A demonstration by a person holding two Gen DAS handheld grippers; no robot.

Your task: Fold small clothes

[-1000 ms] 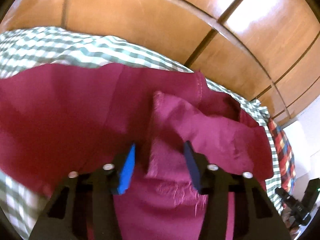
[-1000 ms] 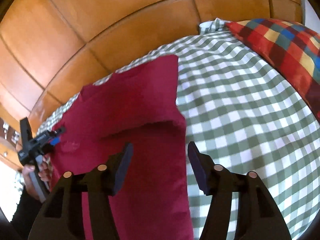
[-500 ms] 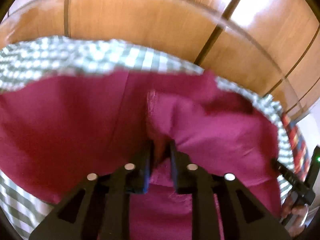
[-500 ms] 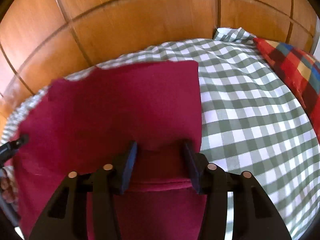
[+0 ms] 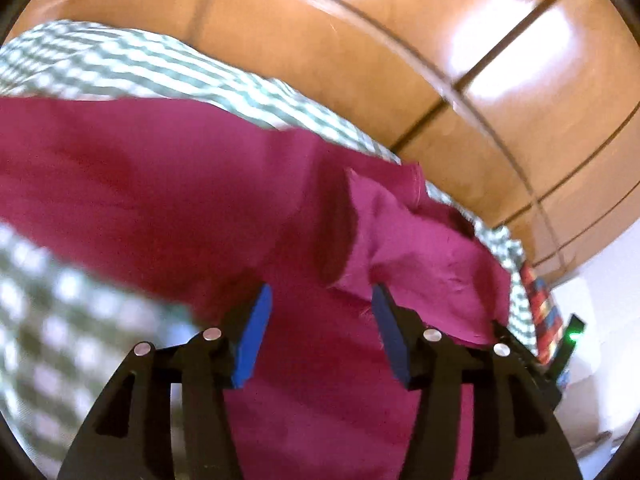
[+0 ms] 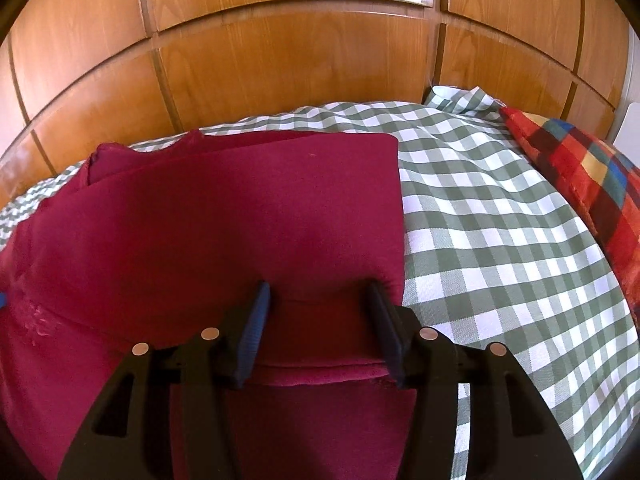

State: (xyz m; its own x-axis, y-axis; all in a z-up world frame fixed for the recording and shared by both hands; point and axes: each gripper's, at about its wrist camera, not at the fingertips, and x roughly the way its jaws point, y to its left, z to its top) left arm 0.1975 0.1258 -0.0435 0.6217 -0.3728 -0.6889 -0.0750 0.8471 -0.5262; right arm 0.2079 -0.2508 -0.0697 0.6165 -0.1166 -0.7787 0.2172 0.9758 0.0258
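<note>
A dark red garment (image 5: 160, 184) lies spread on the checked bed sheet (image 5: 100, 60), with a raised fold (image 5: 400, 232) in it. My left gripper (image 5: 322, 292) hovers just over the cloth, jaws opening, blue pads apart and not pressing anything. The fold's lower edge lies near the right pad. In the right wrist view the garment (image 6: 240, 208) lies folded over, its straight right edge on the sheet (image 6: 480, 220). My right gripper (image 6: 319, 288) is low over the fold's near edge, jaws opening slightly. Cloth lies between the fingers, but they do not pinch it.
Glossy wooden panels (image 6: 280, 60) rise behind the bed. A red plaid pillow (image 6: 592, 184) lies at the right, beyond bare checked sheet. In the left wrist view a black housing with a green light (image 5: 572, 332) shows at the right edge beside the pillow (image 5: 540, 304).
The left gripper pinched the raised fold half a second ago and has now let go and opened. The right gripper came down closer to the garment's folded edge and rolled level.
</note>
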